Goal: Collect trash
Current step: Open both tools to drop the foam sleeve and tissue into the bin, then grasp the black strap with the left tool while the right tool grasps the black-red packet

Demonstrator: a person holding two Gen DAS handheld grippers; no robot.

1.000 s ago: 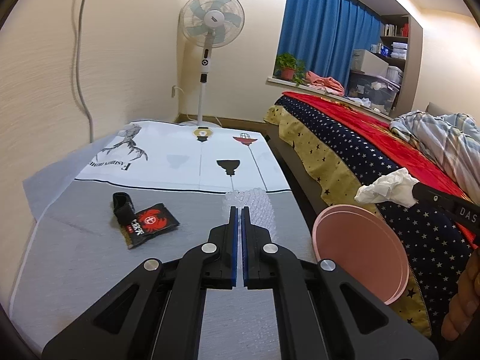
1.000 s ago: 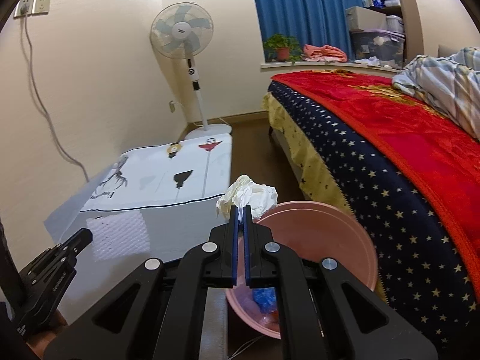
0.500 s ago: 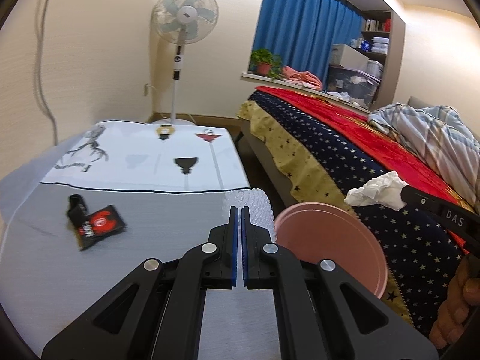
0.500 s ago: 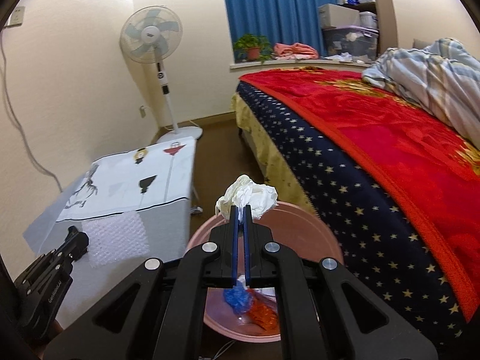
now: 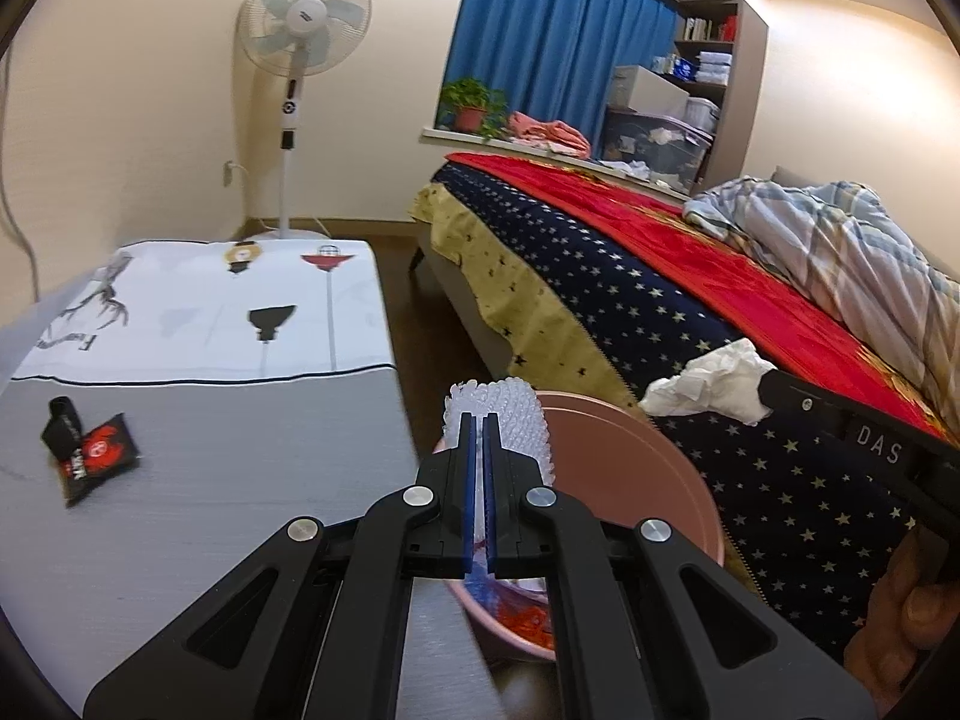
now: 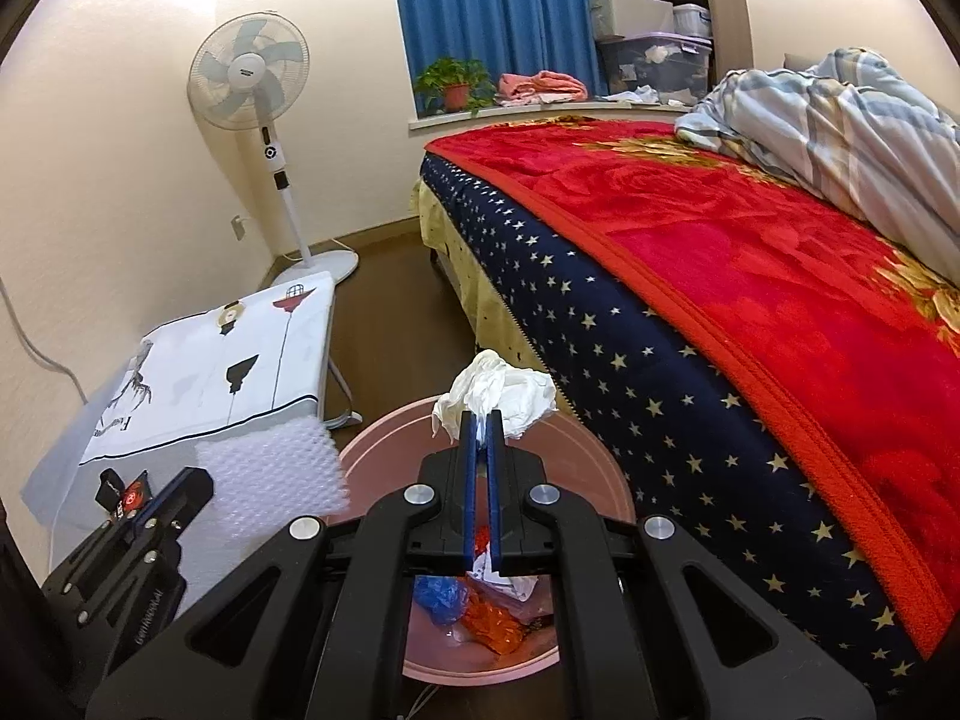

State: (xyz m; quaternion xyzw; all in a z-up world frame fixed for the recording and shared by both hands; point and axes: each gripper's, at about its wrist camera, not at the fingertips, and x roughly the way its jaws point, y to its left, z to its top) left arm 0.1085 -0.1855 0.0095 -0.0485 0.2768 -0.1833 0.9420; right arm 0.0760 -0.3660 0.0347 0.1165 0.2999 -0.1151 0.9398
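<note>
Left tongs (image 5: 478, 420) clamp bubble wrap (image 5: 516, 414), right tongs (image 6: 478, 420) clamp crumpled tissue (image 6: 498, 393), both over pink bin (image 6: 576, 468). Bed (image 6: 690, 360) crowds right; black wrapper (image 5: 96, 462) on bench (image 5: 228, 480).

Pink bin (image 6: 576, 468), white tissue (image 6: 498, 393), clear bubble wrap (image 6: 270, 474). Curtain (image 6: 480, 18) blue. Red blanket (image 6: 750, 252), navy bedspread (image 6: 630, 360) with gold stars.

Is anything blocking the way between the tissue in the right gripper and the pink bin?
Nothing visible. The tissue hangs in the right gripper directly above the open bin, which holds only trash at the bottom.
</note>
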